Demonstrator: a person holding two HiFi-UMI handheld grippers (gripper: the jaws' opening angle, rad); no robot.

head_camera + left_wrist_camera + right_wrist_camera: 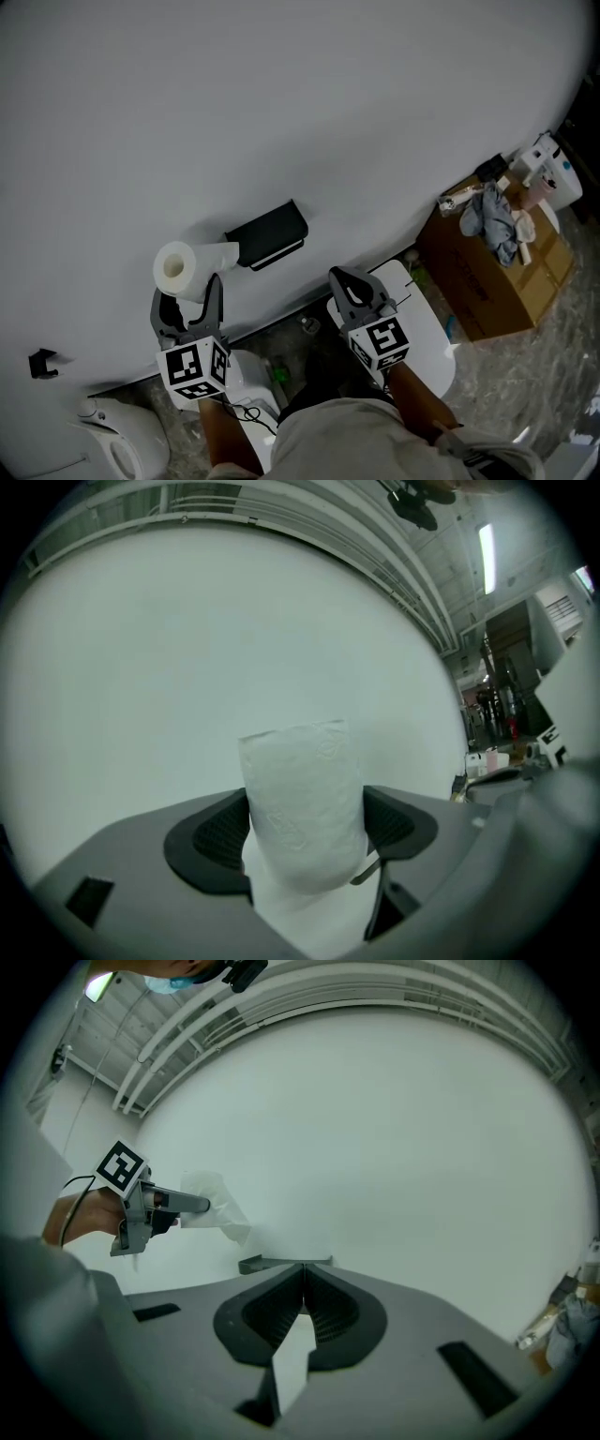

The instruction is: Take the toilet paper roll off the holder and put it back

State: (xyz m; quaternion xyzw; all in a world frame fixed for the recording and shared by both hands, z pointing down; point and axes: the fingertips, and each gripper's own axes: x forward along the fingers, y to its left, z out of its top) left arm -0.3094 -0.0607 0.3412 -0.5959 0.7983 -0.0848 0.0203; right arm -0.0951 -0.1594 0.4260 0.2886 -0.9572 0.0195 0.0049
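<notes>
In the head view, the left gripper sits lower left of centre with its jaws clamped on the toilet paper roll, which it holds up against the white wall. The roll's open core faces the camera. A loose flap of paper points right, toward the near end of the black holder, which is mounted on the wall just right of the roll; the roll is off the holder. The left gripper view shows the roll standing between the two dark pads, filling the gap and pressed from both sides. The right gripper, just right of centre, grips nothing: its own view shows both jaws closed flat against each other, aimed at the wall, with the holder just beyond them. A cardboard box stands at the right edge.
</notes>
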